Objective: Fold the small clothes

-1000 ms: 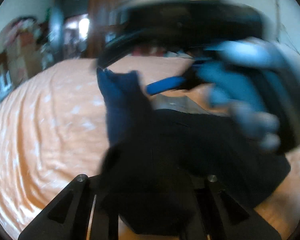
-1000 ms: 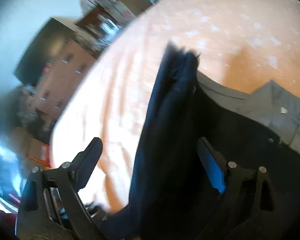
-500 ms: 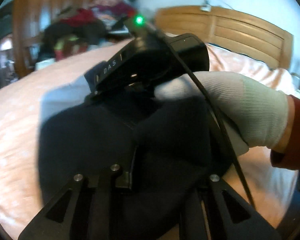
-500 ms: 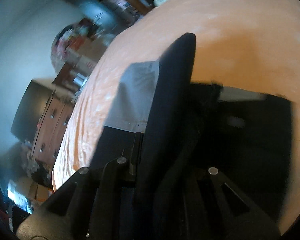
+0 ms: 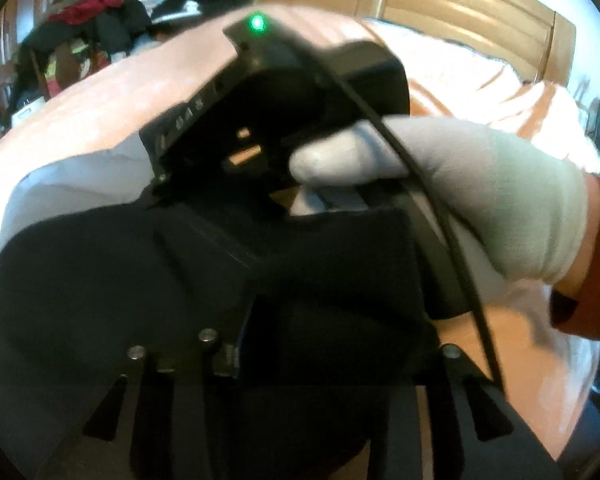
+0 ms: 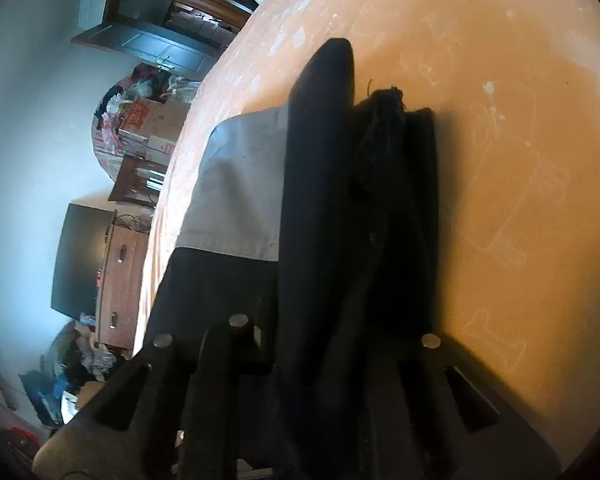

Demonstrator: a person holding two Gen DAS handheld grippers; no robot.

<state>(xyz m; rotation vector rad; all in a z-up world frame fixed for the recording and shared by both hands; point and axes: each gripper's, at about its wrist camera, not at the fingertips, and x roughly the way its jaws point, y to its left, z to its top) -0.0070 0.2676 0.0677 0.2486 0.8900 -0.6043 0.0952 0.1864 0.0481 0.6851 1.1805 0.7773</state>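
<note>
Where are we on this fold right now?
Mid-fold. Done: the dark garment is already doubled over, its edge standing above the grey piece on the orange bedsheet. In hand: the left tool and right tool both grip it. Left: lay it flat, release.

a second ago the dark garment (image 6: 320, 208) hung loose between the wide-apart fingers of the right gripper (image 6: 324, 344); now those fingers are pinched on a fold of it, low over the orange bedspread (image 6: 500, 160). the left gripper (image 5: 324, 344) has swung round from the doorway side toward the wooden headboard (image 5: 440, 4), and it too is now clamped on the cloth. the gloved hand (image 5: 480, 192) holding the other gripper, blurred before, now shows sharp and closer.
</note>
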